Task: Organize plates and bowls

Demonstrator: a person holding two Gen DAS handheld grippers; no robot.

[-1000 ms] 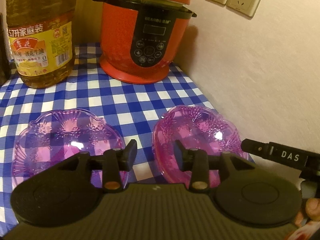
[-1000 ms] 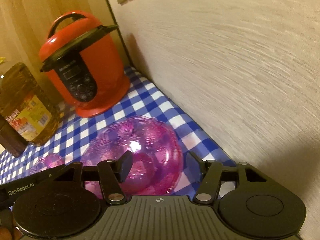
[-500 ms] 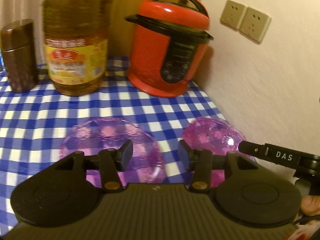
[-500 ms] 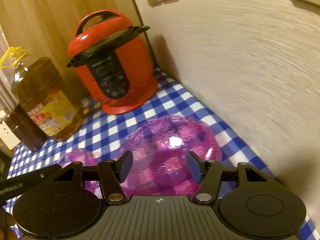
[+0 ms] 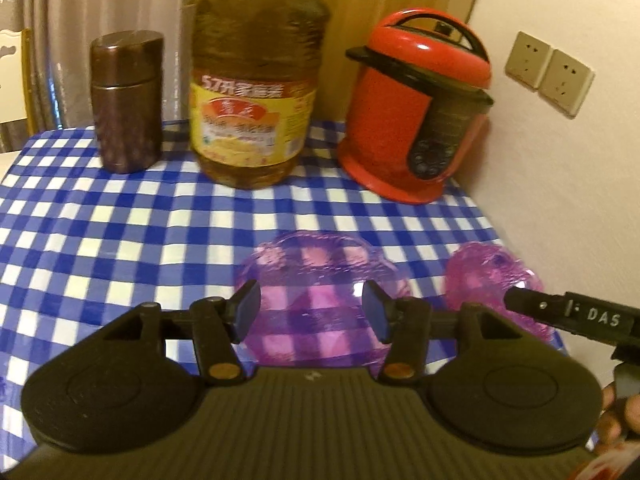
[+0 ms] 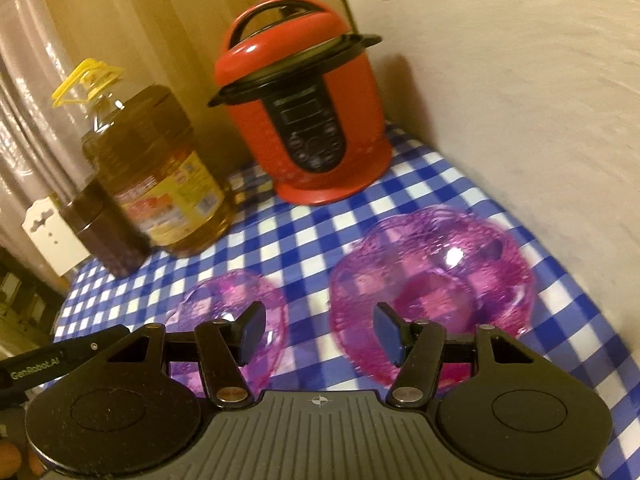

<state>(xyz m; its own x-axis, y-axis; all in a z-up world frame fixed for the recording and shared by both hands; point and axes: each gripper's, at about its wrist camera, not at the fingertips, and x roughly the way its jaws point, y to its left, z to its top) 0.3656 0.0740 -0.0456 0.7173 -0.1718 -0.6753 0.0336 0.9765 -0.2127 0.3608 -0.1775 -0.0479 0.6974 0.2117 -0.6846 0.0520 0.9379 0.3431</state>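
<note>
Two purple dishes, one plate and one bowl, lie side by side, apart, on the table. Left gripper and right gripper hover above, both spread and empty. Stacking apparently not yet done.

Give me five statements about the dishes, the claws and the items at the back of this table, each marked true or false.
1. Two purple dishes, left purple dish and right purple dish, lie apart on the checked tablecloth. True.
2. The left claw grips a dish. False: it is open and holds nothing.
3. The right claw is open. True.
4. The oil bottle lies on its side. False: it stands upright.
5. The red pressure cooker stands nearest the wall. True.
</note>
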